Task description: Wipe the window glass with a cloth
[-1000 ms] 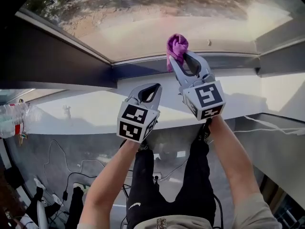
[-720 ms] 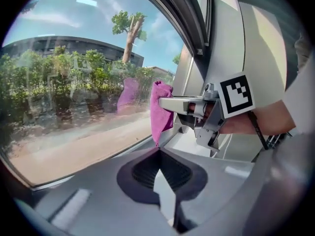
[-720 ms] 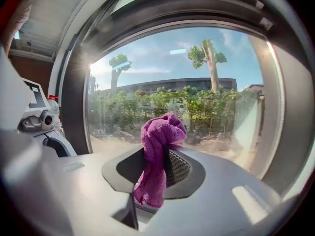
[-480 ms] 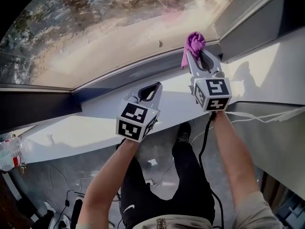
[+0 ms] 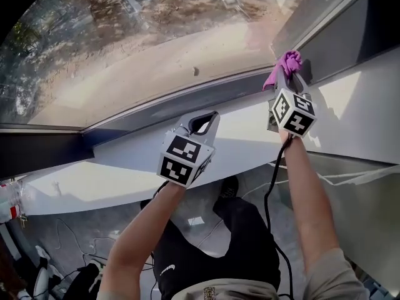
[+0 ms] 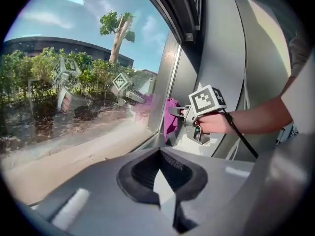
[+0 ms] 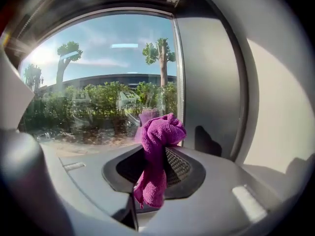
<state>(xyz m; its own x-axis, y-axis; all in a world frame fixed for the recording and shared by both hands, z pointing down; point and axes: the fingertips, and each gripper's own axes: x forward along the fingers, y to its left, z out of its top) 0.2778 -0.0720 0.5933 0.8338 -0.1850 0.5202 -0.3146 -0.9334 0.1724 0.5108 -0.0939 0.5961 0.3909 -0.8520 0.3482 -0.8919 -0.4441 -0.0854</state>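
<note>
Sunlit trees and a low building show through the window glass (image 5: 156, 49), which runs above a white sill (image 5: 94, 177). At the far left end of that sill lies a plastic bottle (image 5: 7, 204). Further along, the left gripper (image 5: 211, 116) hovers over the sill with its jaws closed on nothing, well apart from the pane. Over on the right, the right gripper (image 5: 289, 74) is clenched on a purple cloth (image 5: 287, 61), a bunched wad that sticks out past the jaw tips and hangs down a little. It sits low in the pane's right-hand corner, just beside the grey frame upright (image 7: 206, 82); whether the cloth actually presses on the glass I cannot tell.

As I judge it, the wipe is at its start from this corner. To do it well, the wad should be pushed flat against the glass so fabric, not jaw, meets it. It should then be drawn leftward in overlapping passes with a firm clamp. The idle gripper is best held clear of the path.
</note>
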